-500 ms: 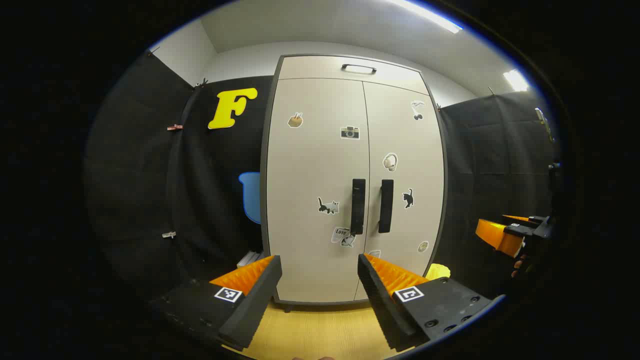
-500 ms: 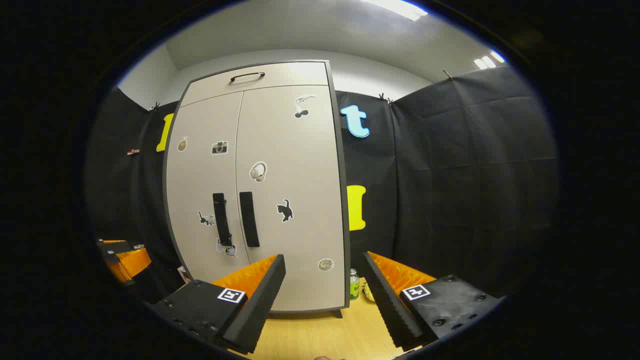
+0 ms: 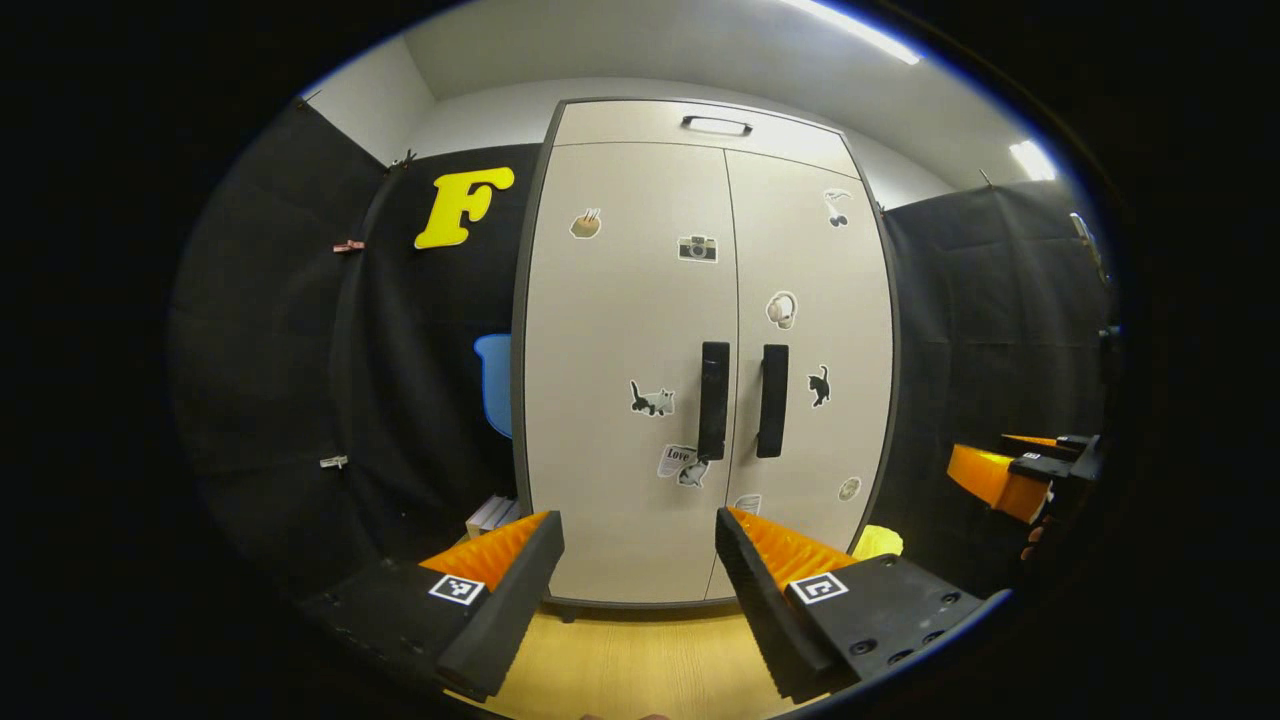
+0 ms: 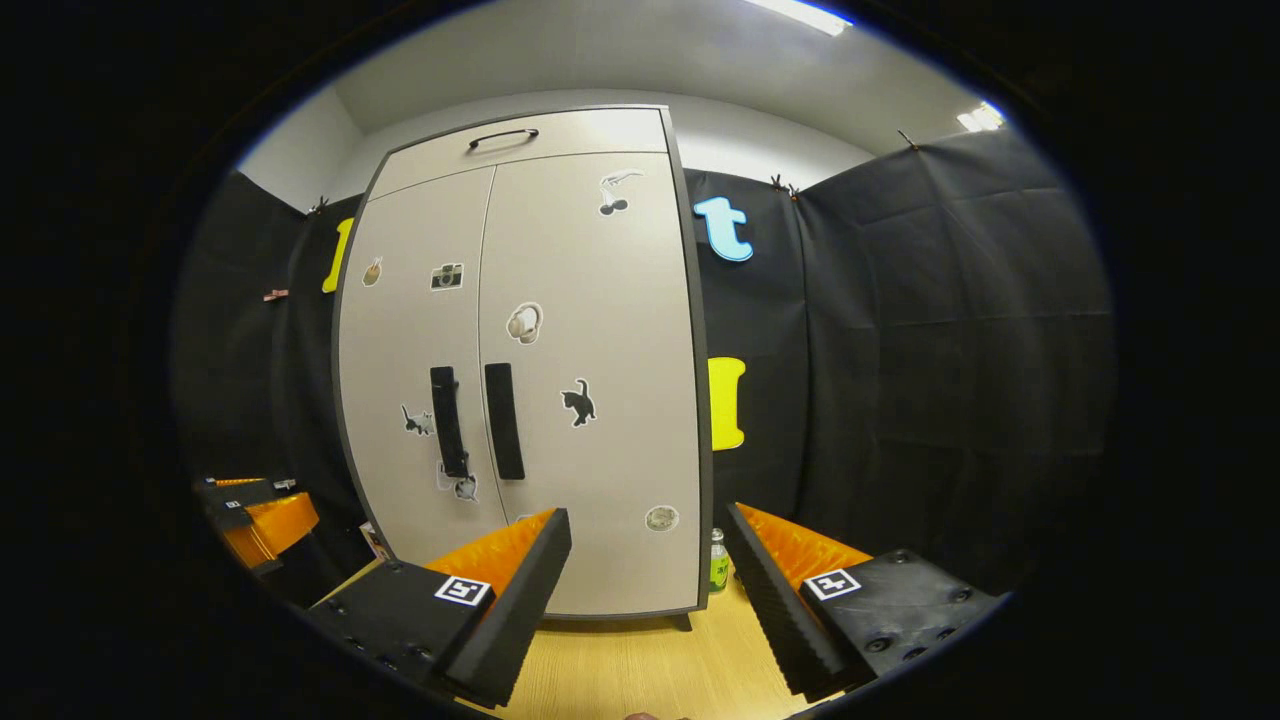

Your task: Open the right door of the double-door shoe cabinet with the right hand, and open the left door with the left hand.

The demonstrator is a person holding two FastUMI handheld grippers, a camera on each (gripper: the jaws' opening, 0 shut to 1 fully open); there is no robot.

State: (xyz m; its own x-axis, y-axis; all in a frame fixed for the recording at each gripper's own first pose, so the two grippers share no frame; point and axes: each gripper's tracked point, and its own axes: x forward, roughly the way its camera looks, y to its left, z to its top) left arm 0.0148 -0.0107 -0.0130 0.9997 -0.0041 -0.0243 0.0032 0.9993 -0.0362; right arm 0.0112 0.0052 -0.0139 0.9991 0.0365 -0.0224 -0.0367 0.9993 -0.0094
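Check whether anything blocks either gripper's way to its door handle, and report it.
Nothing visible does. Both doors are shut, and the left gripper and the right gripper are open, short of the cabinet. The left handle and right handle stand bare, with open air in front of each.

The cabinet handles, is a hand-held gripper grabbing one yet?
No. The left hand-held gripper and the right hand-held gripper are both open and hold nothing. The left handle and right handle are untouched.
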